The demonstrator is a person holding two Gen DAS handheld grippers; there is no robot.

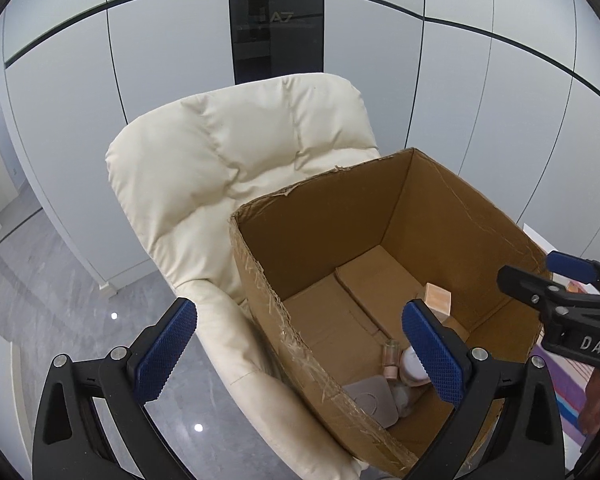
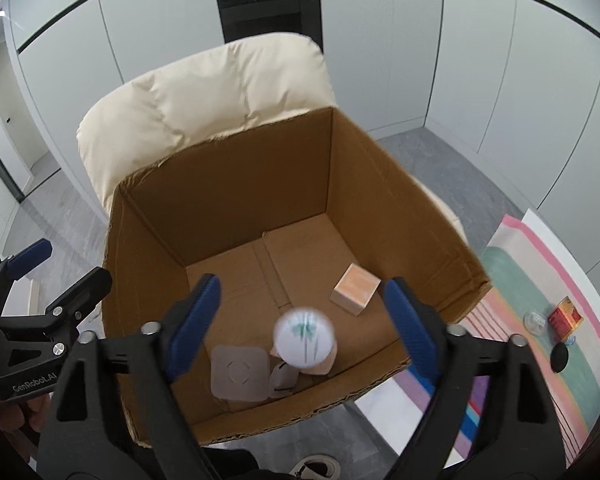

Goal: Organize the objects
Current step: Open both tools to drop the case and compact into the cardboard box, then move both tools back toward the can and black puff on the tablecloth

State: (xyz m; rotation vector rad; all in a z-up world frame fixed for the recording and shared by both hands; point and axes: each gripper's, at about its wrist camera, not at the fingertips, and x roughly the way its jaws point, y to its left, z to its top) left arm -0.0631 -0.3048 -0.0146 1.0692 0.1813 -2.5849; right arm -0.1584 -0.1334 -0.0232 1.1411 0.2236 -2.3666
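An open cardboard box (image 2: 400, 208) stands on a cream armchair (image 2: 204, 92). My right gripper (image 2: 302, 320) is open above the box. A white round object with green marks (image 2: 303, 339), blurred, is between and below its jaws, apart from both pads, over the box floor. In the box lie a small tan carton (image 2: 355, 289), a grey square pouch (image 2: 238, 372) and a small bottle (image 2: 282, 378). My left gripper (image 1: 300, 356) is open and empty at the box's left wall (image 1: 300, 344); the box's items show past its right finger (image 1: 436, 360).
A striped mat (image 2: 540, 280) to the right carries a red packet (image 2: 565, 317), a clear lid (image 2: 535, 322) and a black round object (image 2: 559, 356). Grey floor (image 1: 60, 288) lies left of the chair. A shoe (image 2: 316, 468) shows below the box.
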